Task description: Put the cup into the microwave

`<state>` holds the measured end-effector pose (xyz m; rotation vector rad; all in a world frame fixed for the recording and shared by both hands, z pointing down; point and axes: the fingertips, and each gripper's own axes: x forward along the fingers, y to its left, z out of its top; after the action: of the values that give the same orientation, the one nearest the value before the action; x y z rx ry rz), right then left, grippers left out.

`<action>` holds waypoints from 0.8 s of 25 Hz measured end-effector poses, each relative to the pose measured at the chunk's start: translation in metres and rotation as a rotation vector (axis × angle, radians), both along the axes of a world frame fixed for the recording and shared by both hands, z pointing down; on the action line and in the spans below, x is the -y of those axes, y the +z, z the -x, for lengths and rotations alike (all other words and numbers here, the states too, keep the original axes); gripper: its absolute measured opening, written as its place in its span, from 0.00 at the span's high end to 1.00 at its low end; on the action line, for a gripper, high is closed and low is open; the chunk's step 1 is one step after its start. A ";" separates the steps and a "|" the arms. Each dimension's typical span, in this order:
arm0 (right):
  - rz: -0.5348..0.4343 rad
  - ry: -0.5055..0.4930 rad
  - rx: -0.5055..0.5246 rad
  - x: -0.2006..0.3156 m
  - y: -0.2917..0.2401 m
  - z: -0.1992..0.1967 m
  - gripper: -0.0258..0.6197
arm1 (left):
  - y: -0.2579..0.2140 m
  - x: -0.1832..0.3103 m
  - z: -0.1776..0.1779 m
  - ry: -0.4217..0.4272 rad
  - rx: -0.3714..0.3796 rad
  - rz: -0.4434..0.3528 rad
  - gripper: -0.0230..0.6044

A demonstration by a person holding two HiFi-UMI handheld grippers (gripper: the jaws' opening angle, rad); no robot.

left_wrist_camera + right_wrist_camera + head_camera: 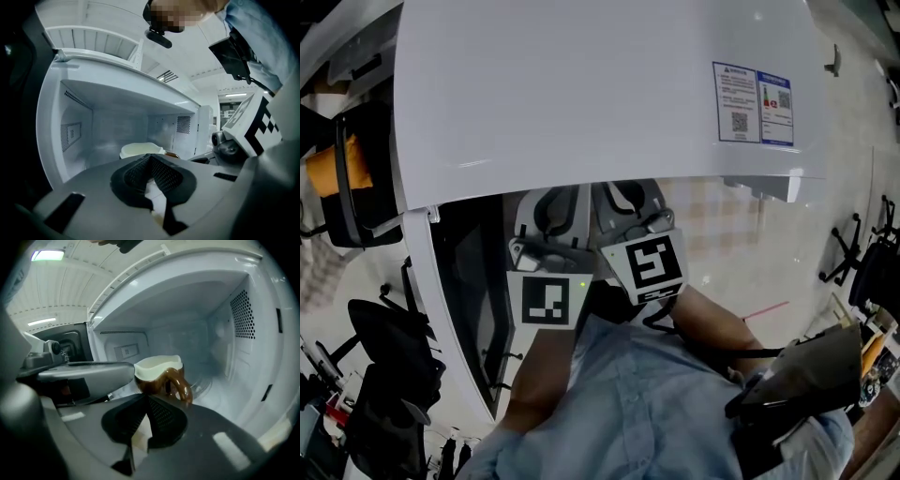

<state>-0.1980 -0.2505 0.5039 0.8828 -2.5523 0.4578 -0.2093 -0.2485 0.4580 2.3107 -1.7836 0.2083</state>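
Inside the open white microwave [243,338], a brown mug [161,376] with cream lining stands on the cavity floor, handle toward the right gripper [148,397] just before it, jaws clenched on nothing, left gripper [150,157] alongside, jaws pressed together too, both empty.

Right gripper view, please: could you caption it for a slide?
Right gripper, jaws shut, faces a brown cup standing inside the open microwave.
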 end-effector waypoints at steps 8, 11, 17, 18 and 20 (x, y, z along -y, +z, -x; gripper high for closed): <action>-0.011 -0.007 0.003 0.017 0.000 0.008 0.96 | 0.001 0.011 -0.001 -0.014 -0.032 -0.008 0.96; -0.022 -0.013 0.005 0.021 0.001 0.010 0.96 | 0.002 0.008 0.000 -0.020 -0.031 -0.004 0.96; -0.012 -0.044 0.009 0.004 -0.008 0.009 0.95 | -0.011 -0.004 -0.002 -0.048 -0.040 -0.031 0.96; -0.007 -0.050 0.012 -0.002 -0.011 0.007 0.95 | -0.015 -0.008 -0.004 -0.049 -0.038 -0.033 0.96; -0.005 -0.057 0.019 -0.012 -0.021 0.002 0.95 | -0.026 -0.017 -0.010 -0.047 -0.028 -0.034 0.96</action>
<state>-0.2000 -0.2381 0.4827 0.8092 -2.5893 0.4455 -0.1996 -0.2310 0.4322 2.2800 -1.8388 0.1383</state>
